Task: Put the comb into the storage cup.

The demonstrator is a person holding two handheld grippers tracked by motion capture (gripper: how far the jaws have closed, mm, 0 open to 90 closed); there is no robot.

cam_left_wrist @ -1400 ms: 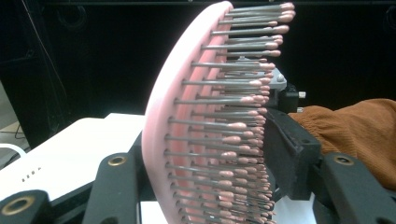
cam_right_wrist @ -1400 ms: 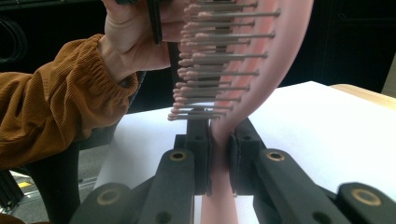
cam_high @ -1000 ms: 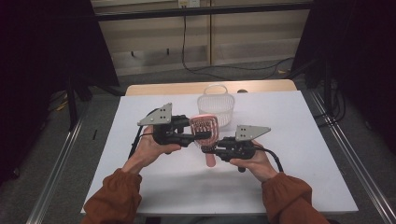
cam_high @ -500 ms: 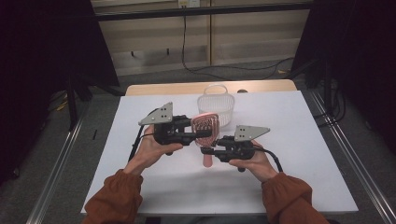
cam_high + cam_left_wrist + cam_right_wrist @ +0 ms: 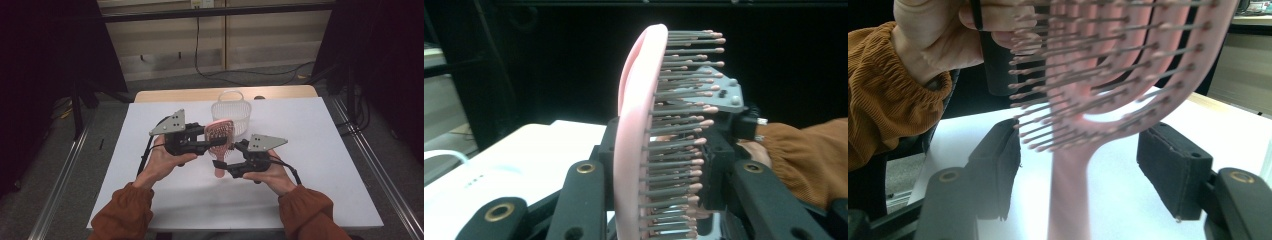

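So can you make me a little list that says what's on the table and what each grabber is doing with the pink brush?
brush: pink plastic hairbrush, grey bristles, held above the table, handle down
left gripper: jaws clamp the brush head
right gripper: jaws have just been opening; handle between them, pads apart from it
basket: clear plastic basket with handle, behind the brush
table: white tabletop
sleeves: orange ribbed sleeves

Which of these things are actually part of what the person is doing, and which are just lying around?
In use:
pink hairbrush, head held in the left gripper
right gripper, jaws just opened around the handle
clear plastic basket, possibly

Lying about:
cable on the floor
small dark thing behind the basket
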